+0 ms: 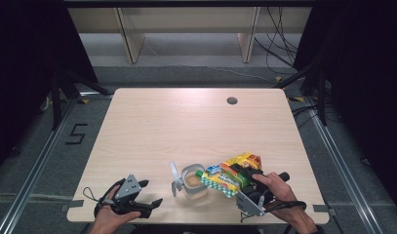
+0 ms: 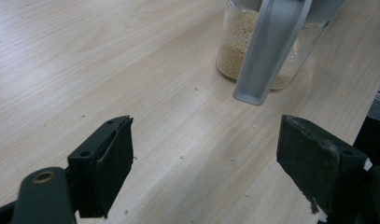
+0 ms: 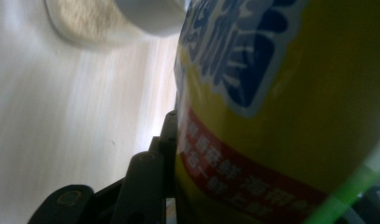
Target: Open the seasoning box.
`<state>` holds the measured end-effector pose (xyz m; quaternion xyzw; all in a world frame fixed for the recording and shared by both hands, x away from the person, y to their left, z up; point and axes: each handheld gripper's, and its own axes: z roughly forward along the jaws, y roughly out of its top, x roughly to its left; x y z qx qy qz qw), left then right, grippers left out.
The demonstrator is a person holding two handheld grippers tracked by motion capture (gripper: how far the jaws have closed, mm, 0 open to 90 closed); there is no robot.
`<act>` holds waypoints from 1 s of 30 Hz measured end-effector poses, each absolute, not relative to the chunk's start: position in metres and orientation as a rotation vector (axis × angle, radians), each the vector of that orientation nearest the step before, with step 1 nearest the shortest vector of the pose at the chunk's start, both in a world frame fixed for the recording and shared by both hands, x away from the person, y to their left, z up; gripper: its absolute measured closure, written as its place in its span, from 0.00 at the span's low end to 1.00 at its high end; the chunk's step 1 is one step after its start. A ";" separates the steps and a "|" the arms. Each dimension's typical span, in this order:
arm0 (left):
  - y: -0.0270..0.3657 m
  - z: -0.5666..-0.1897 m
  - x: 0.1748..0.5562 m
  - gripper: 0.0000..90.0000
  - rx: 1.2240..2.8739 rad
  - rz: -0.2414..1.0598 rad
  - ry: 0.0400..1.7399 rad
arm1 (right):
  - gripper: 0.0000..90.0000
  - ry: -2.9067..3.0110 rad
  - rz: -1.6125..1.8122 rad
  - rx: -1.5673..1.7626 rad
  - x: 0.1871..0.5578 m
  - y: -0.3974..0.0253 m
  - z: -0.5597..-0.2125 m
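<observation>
We have the yellow snack bag pinched between the jaws of the right gripper, tipped so its open end leans toward the glass jar just ahead of those jaws. In the right gripper view the bag's printed face lies pressed against the one jaw we can see, and the jar's grain-filled base sits up and to the left of it. The left gripper rests on the counter with its jaws spread and nothing between them; the jar stands ahead of them and apart, its grey lid hanging open down the side that faces them.

To pour well, we judge we should keep the pinch firm so the bag does not slide, bring its mouth right over the jar's opening, and tilt slowly. Crumbs already dot the counter between the left jaws, so spills are a risk. We might close the left jaws on the jar to steady it first.
</observation>
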<state>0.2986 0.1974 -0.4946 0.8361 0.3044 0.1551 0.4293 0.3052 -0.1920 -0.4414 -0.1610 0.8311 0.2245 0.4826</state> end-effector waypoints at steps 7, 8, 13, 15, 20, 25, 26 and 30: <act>0.196 -0.495 0.298 0.20 2.079 0.379 0.766 | 0.76 2.049 0.745 -0.304 0.313 -0.202 -0.445; 0.196 -0.496 0.297 0.20 2.073 0.369 0.794 | 0.76 2.051 0.774 -0.291 0.314 -0.203 -0.446; 0.196 -0.496 0.297 0.20 2.072 0.367 0.794 | 0.77 2.083 0.902 -0.182 0.320 -0.208 -0.452; 0.195 -0.496 0.297 0.20 2.066 0.356 0.794 | 0.77 2.097 0.918 -0.168 0.321 -0.209 -0.452; 0.195 -0.496 0.298 0.20 2.065 0.360 0.770 | 0.79 2.082 1.089 0.011 0.331 -0.222 -0.455; 0.194 -0.497 0.297 0.20 2.050 0.354 0.792 | 0.81 2.104 1.180 0.167 0.342 -0.227 -0.465; 0.195 -0.496 0.298 0.20 2.071 0.368 0.773 | 0.81 2.094 1.194 0.186 0.344 -0.228 -0.467; 0.195 -0.496 0.298 0.20 2.070 0.368 0.773 | 0.82 2.090 1.251 0.264 0.349 -0.232 -0.471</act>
